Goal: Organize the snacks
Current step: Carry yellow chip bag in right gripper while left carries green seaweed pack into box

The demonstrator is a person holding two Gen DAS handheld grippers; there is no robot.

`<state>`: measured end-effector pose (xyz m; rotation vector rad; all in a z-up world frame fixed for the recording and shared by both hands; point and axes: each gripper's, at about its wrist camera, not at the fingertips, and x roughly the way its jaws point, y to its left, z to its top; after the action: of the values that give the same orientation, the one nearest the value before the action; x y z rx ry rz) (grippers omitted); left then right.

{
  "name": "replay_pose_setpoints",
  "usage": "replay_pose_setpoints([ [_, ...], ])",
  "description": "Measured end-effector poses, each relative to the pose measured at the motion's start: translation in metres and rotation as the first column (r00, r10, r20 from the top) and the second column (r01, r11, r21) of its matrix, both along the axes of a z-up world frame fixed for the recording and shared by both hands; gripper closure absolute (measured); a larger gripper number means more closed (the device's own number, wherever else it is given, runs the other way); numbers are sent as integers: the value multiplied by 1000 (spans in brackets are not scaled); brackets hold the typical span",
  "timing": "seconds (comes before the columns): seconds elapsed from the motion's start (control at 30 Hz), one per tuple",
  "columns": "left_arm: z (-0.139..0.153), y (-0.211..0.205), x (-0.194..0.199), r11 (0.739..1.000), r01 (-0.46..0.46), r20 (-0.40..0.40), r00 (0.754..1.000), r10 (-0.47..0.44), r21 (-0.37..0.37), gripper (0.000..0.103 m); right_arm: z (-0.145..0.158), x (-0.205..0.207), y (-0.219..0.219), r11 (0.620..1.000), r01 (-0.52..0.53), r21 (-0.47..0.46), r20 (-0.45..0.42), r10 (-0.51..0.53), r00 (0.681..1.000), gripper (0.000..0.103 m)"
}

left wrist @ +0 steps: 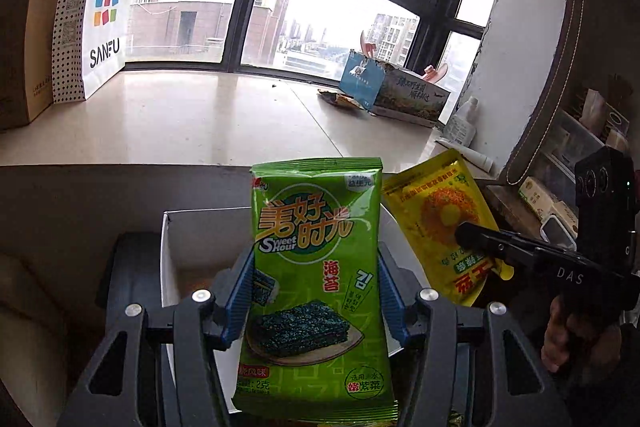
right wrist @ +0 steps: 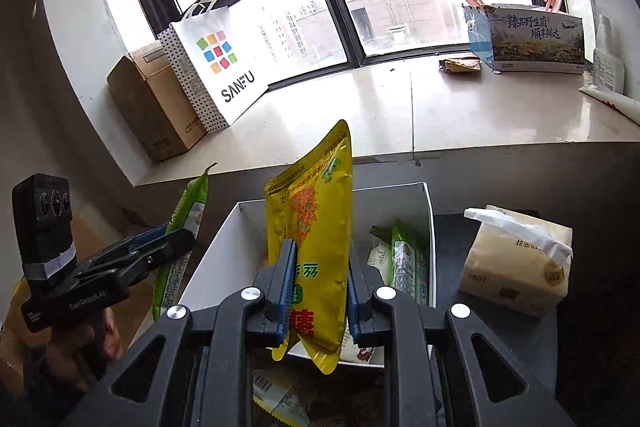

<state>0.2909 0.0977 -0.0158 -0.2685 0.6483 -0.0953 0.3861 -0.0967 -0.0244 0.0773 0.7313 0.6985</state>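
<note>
My left gripper (left wrist: 316, 301) is shut on a green seaweed snack packet (left wrist: 316, 279) and holds it upright above a white open box (left wrist: 170, 259). My right gripper (right wrist: 318, 291) is shut on a yellow snack pouch (right wrist: 316, 227) and holds it upright over the same white box (right wrist: 428, 215). In the left wrist view the right gripper (left wrist: 480, 235) and its yellow pouch (left wrist: 440, 223) sit just right of the green packet. In the right wrist view the left gripper (right wrist: 168, 243) and the green packet (right wrist: 188, 211) are at the left. Several snack packets (right wrist: 404, 259) lie inside the box.
A beige tissue pack (right wrist: 516, 259) lies right of the box. On the window ledge stand a white SANFU paper bag (right wrist: 216, 67), a brown cardboard box (right wrist: 156, 107), a printed carton (right wrist: 532, 39) and a crumpled wrapper (right wrist: 460, 65). More packets (right wrist: 276, 395) lie below the right gripper.
</note>
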Motion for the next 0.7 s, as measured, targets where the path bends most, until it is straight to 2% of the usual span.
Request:
replay_pose_setpoints([
  [0.1,-8,-1,29,999,-32,-38,999,33,27,42,1,31,16,999,27,-32,-13,-28,1000,80],
  [0.13,-12,1,33,998,-44,-45,998,46,37,37,0,39,21,999,28,-39,-19,-28,999,80],
  [0.17,-14,2,39,998,-56,-52,997,58,38,29,-1,45,26,999,25,-46,-25,-26,999,80],
  [0.2,-17,5,44,997,-68,-62,996,70,35,24,-2,51,30,998,31,-53,-26,-33,999,79],
  [0.27,-25,11,54,995,-98,-92,991,101,38,1,-4,58,35,995,68,-73,-14,-69,998,75],
  [0.3,-28,15,55,992,-121,-98,987,125,39,0,-7,62,37,994,77,-75,-24,-79,997,50],
  [0.33,-31,18,55,991,-128,-106,986,131,33,0,-10,67,38,994,78,-71,-43,-81,996,12],
  [0.37,-35,22,53,992,-124,-113,986,125,22,0,-13,70,39,995,79,-67,-58,-83,995,0],
  [0.53,-42,27,41,993,-113,-114,987,116,36,0,-21,65,35,994,86,-63,-64,-90,994,0],
  [0.7,-33,28,22,993,-110,-86,990,114,50,0,-15,50,27,996,84,-42,-28,-86,996,0],
])
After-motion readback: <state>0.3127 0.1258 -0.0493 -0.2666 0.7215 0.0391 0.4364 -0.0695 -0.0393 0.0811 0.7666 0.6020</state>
